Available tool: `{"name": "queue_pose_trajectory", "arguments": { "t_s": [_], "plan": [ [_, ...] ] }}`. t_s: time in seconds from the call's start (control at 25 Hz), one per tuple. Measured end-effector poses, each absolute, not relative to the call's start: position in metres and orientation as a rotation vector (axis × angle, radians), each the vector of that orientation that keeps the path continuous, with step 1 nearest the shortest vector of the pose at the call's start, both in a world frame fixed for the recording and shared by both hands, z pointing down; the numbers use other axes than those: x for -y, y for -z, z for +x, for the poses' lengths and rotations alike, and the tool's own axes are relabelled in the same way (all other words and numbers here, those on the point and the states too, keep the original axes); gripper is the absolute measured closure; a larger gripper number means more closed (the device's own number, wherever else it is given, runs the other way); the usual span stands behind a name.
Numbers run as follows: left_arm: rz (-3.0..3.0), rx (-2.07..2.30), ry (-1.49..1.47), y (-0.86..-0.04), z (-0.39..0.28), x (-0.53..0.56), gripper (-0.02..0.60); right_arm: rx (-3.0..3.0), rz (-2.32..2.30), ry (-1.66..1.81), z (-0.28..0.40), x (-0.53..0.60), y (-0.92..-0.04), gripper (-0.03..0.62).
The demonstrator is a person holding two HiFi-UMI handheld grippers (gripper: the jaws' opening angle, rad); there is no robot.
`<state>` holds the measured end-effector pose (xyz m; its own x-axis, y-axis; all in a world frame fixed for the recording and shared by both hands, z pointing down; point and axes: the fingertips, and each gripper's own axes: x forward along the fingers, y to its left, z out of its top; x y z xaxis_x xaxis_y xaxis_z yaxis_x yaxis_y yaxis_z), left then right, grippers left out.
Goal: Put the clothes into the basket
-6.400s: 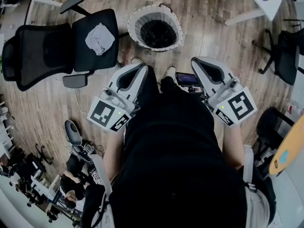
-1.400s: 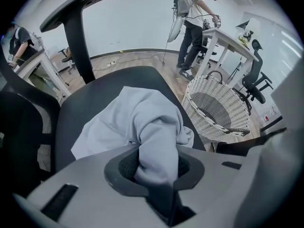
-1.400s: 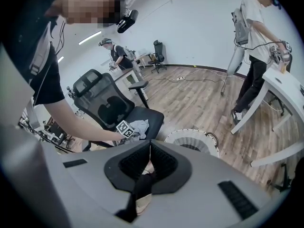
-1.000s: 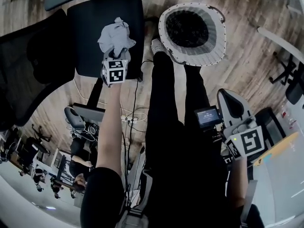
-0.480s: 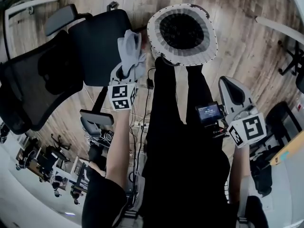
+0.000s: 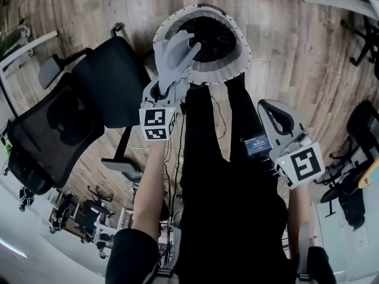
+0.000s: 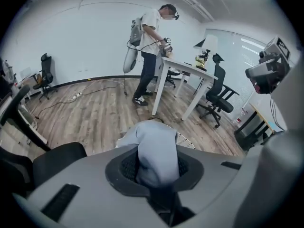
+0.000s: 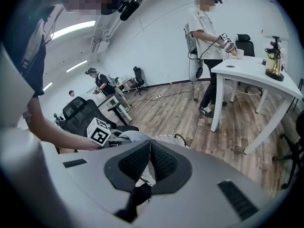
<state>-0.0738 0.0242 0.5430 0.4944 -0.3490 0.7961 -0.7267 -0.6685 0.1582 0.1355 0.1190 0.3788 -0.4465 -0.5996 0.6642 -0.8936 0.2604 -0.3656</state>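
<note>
A grey garment point(image 6: 174, 55) hangs bunched from my left gripper point(image 6: 166, 89), which is shut on it. In the head view the garment is over the near left rim of the round white basket point(image 6: 237, 70) with the dark inside, which stands on the wooden floor. In the left gripper view the cloth point(image 7: 154, 156) fills the gap between the jaws, and a bit of basket rim point(image 7: 186, 139) shows past it. My right gripper point(image 6: 272, 108) is low at the right beside the person's leg. In the right gripper view its jaws point(image 8: 150, 163) meet with nothing in them.
A black office chair point(image 6: 77, 111) with a bare seat stands left of the basket. White table legs point(image 6: 337, 2) cross the far right. Another person point(image 7: 149, 46) stands at a white table point(image 7: 190, 72) beyond the basket. More chairs point(image 6: 361, 129) stand at the right edge.
My left gripper has lifted the grey garment off the chair seat and carried it right, to over the basket's rim. The right gripper has shifted a little at the person's side.
</note>
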Motion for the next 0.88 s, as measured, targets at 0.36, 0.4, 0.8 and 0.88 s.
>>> {"name": "queue_pose_trajectory", "arguments": {
  "t_s": [0.36,0.4,0.8,0.88],
  "plan": [
    [2.325,0.764,-1.208,-0.603,-0.022,-0.012,0.495,2.110,1.383,-1.118,0.173,-0.142,-0.417,0.577],
    [2.324,0.769,-1.218,-0.612,-0.022,-0.008,0.495,2.109,1.388,-1.128,0.173,-0.142,-0.422,0.577],
    [2.299,0.765,-1.360,-0.710,-0.027,0.014,0.495,2.102,1.469,-1.279,0.145,-0.125,-0.471,0.577],
    [2.303,0.792,-1.418,-0.730,-0.032,0.020,0.495,2.089,1.478,-1.312,0.139,-0.123,-0.478,0.577]
  ]
}}
